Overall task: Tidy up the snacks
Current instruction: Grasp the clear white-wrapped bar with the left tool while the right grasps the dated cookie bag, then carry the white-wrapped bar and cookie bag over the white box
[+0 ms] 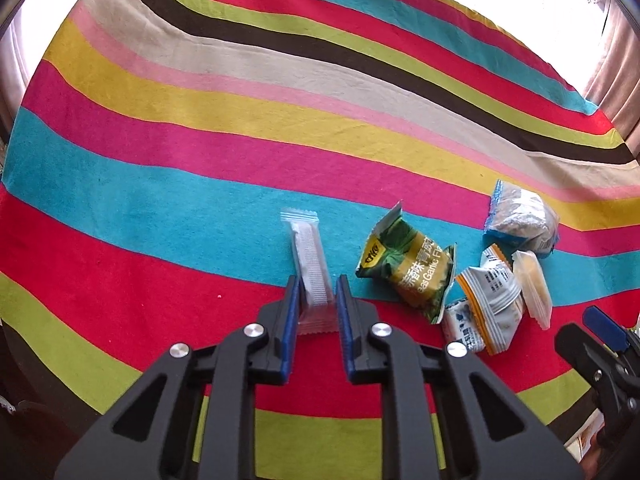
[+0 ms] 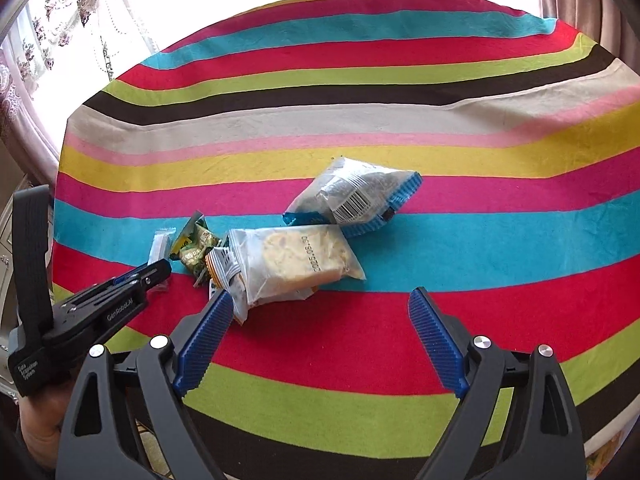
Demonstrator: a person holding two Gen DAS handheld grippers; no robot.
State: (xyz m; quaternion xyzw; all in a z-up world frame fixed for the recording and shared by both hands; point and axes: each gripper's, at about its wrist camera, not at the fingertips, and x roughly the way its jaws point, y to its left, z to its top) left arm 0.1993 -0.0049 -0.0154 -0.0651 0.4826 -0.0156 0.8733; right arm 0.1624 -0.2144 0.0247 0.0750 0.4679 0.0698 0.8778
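My left gripper (image 1: 317,286) is shut on the near end of a long clear-wrapped white wafer bar (image 1: 308,256), which lies on the striped cloth; the bar also shows in the right wrist view (image 2: 159,249). Right of the bar lie a green garlic-pea bag (image 1: 412,266), an orange-edged white packet (image 1: 490,300), a clear pack of yellow biscuits (image 2: 300,264) and a silver bag with blue edges (image 2: 356,196). My right gripper (image 2: 320,300) is open and empty, just in front of the biscuit pack, its left fingertip close to the packets.
A table covered in a multicoloured striped cloth (image 1: 200,184) carries everything. The left gripper body (image 2: 100,312) reaches in at the left of the right wrist view. Curtains and bright windows (image 2: 60,20) lie beyond the far edge.
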